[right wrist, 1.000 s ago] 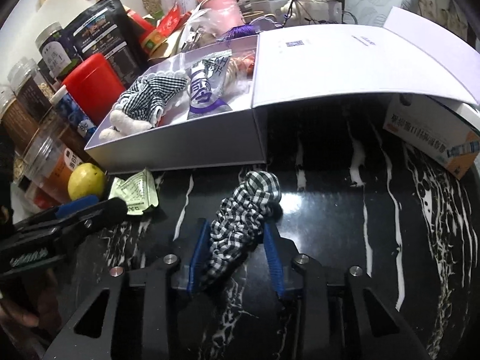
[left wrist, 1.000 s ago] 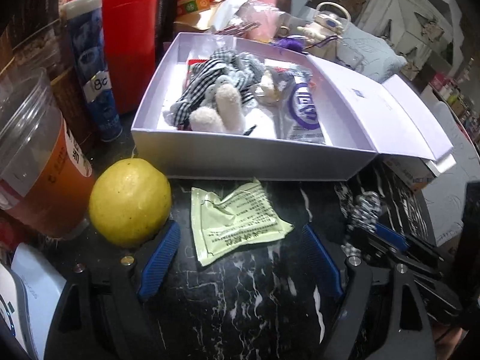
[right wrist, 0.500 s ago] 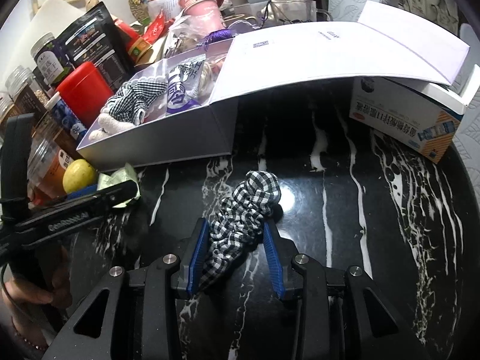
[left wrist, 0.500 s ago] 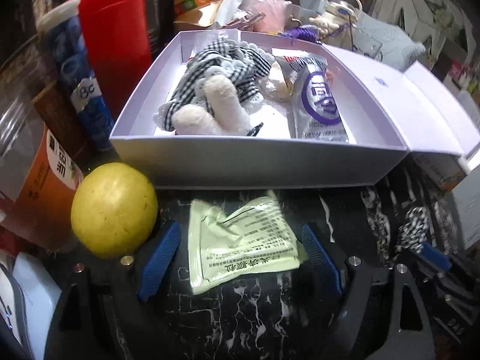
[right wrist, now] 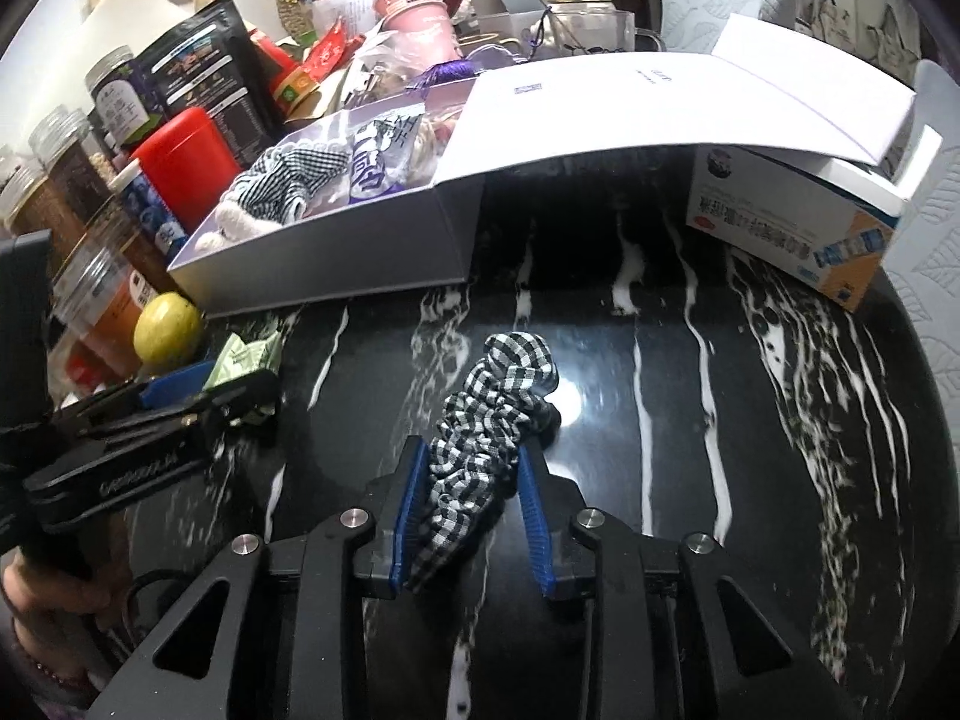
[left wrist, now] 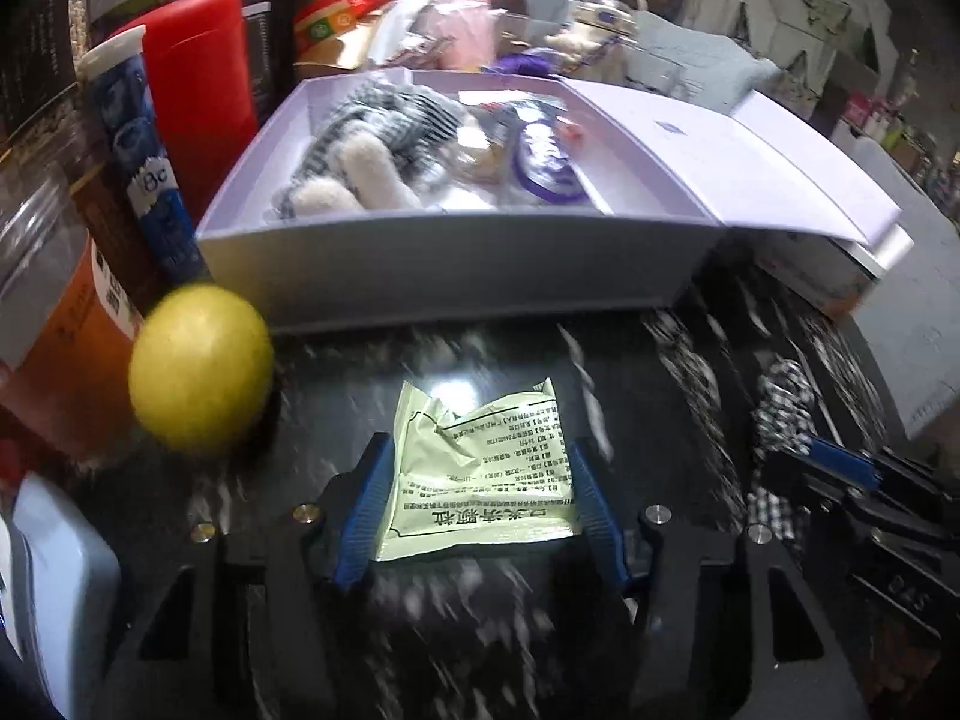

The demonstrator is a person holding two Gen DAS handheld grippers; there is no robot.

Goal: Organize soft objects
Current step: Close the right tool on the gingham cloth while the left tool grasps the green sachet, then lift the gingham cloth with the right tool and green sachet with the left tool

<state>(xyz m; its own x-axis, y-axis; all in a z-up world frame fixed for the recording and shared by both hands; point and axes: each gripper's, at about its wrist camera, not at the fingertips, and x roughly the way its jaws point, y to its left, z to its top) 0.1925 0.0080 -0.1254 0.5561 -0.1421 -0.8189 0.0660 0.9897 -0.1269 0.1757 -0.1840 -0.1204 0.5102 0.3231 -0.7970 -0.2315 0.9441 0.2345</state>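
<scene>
**Both grippers closed on soft things, in front of the open box**

My left gripper has the pale green sachet between its blue pads. The jaws have just been closing, and the pads now sit against the sachet's two side edges, so I have hold of it. The sachet lies flat on the black marbled bench, just in front of the near wall of the white box, with the yellow lemon close by on its left, apart from it.

My right gripper holds the black-and-white checked scrunchie. Its jaws have just been closing too, and the pads press the lower part of the cloth from both sides; the rest bunches out forward past the fingertips, over the middle of the bench. The scrunchie lies well short of the box, in front of the hinge where the open lid folds out.

Inside the box there is already a checked plush toy towards its left end and a purple-and-white packet beside it on the right. A blue and orange carton sits under the lid at the bench's far right.
</scene>
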